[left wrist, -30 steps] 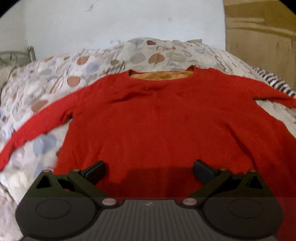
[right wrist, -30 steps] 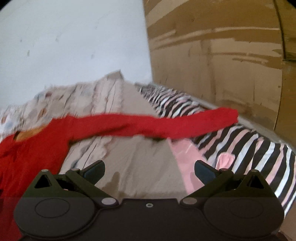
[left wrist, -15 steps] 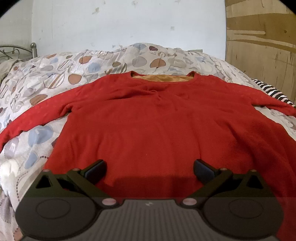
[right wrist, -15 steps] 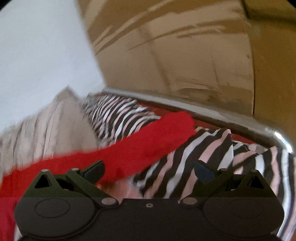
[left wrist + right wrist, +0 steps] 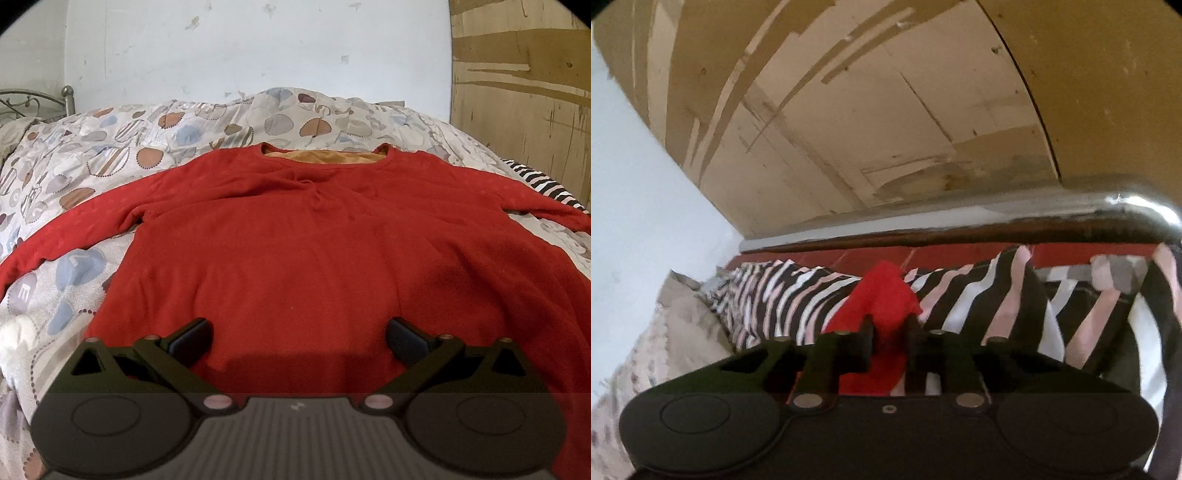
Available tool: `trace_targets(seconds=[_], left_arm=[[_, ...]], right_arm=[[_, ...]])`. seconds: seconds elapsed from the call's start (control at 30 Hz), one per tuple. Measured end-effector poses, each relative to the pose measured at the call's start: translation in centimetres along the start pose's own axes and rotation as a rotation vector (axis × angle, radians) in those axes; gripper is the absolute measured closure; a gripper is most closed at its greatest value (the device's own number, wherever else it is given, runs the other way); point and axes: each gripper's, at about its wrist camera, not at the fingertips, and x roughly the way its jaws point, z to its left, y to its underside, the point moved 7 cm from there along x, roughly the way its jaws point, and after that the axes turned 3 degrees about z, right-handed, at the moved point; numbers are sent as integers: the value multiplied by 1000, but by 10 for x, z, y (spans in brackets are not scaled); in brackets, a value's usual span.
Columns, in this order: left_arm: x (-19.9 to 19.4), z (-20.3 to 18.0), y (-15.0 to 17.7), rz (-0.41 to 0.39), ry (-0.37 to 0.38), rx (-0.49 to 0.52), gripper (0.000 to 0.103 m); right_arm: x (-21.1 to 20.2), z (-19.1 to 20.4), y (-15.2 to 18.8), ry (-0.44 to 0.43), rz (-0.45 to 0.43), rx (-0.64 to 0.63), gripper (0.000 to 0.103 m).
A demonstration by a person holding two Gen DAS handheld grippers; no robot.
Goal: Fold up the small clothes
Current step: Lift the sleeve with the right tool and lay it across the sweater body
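A red long-sleeved sweater lies flat on the bed, its front up, its sleeves spread to both sides and an orange lining showing at the neck. My left gripper hovers open over the hem, with nothing between its fingers. In the right wrist view the cuff end of the red sleeve lies across a black, white and pink striped cloth. My right gripper is closing its jaws, and the sleeve is pinched between the two fingers just behind the cuff.
A patterned duvet covers the bed under the sweater. A metal bed rail and a worn wooden board stand close behind the sleeve end. A white wall and a metal headboard lie at the far left.
My right gripper swung right along the sleeve, rolled, and went from wide open to closed on the sleeve near its cuff. The left gripper has stayed open over the hem.
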Motion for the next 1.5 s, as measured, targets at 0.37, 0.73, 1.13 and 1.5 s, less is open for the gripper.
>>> trace_targets(seconds=[0.37, 0.73, 1.13, 1.5], left_arm=[[-29, 33, -36, 48, 107, -103, 0], [-99, 105, -76, -103, 35, -197, 0], [-118, 188, -62, -121, -91, -301, 0], [-96, 210, -31, -31, -174, -277, 0]], right_arm=[[-82, 126, -4, -232, -97, -377, 92], [-192, 296, 88, -600, -122, -738, 93], [-278, 339, 331, -921, 218, -1161, 93], [-292, 258, 467, -918, 259, -1644, 78]])
